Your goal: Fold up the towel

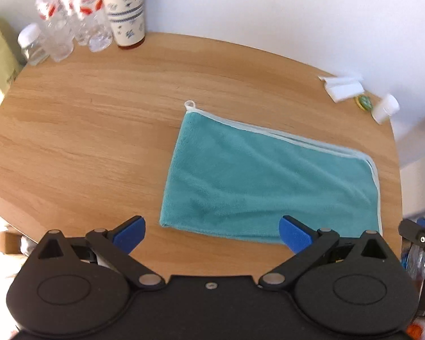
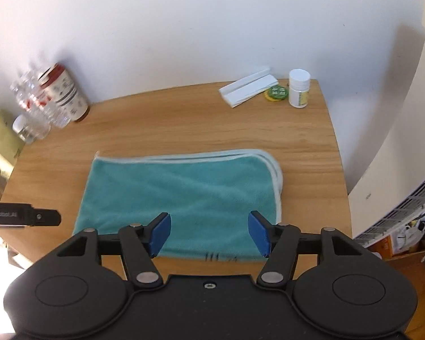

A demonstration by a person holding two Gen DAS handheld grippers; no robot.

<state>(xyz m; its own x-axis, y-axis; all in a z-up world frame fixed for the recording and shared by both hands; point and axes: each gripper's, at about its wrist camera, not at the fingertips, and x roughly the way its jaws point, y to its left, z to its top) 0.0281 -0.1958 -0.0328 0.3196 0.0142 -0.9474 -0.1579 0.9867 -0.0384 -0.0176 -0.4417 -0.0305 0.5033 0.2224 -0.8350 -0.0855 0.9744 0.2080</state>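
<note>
Across the middle of the round light-wood table (image 2: 184,119) lies the teal microfibre towel with pale piped edging (image 2: 181,195), already doubled over once: its stacked hems run along the far side and curl round at the right of the right wrist frame, and a small hanging loop shows at the towel's far-left corner in the left wrist view. The right gripper (image 2: 209,233) hangs over the near folded edge at the lower centre of its frame, blue pads spread apart and holding nothing. The left gripper (image 1: 211,236) hovers at the lower centre of its own view, near the towel's near-left corner, likewise spread and empty.

By my reading, one fold is done and a second is about to start. The next move calls for both grippers to drop onto one short end, pinch both layers together, and carry that end across without dragging the lower layer out of line.
</note>
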